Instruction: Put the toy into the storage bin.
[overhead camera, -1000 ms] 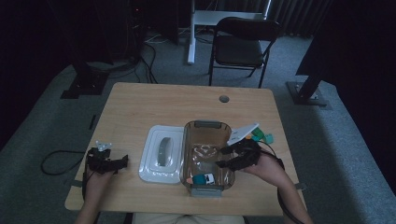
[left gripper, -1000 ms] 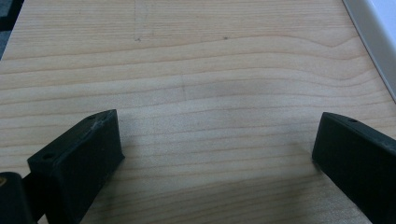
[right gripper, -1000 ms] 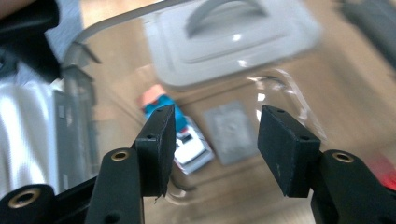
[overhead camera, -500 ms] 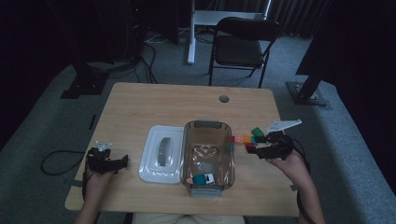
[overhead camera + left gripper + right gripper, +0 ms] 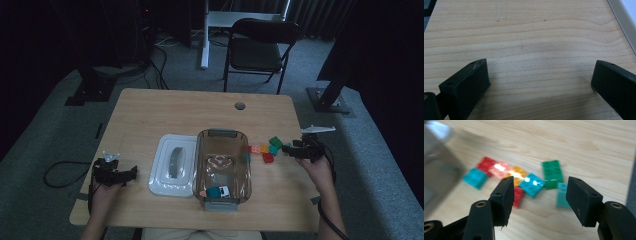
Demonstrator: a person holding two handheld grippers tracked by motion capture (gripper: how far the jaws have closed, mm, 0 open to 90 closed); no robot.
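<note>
Right gripper view: the right gripper [image 5: 539,197] has its fingers [image 5: 504,195] parted with nothing between them; they have just been opening. Past the tips lie the bricks [image 5: 524,180] on the surface [image 5: 586,142]: a red one at 11 o'clock of the left finger, pink, orange and blue in a row, a green one at 12 o'clock, a teal one beside the right finger. The bin [image 5: 439,170] blurs at 9 o'clock.

In the high view the left gripper [image 5: 112,172] rests at 8 o'clock of the surface, fingers [image 5: 471,82] wide apart over bare wood. The lid [image 5: 172,165] lies just left of the bin, which holds a small toy [image 5: 216,191] at its near end.
</note>
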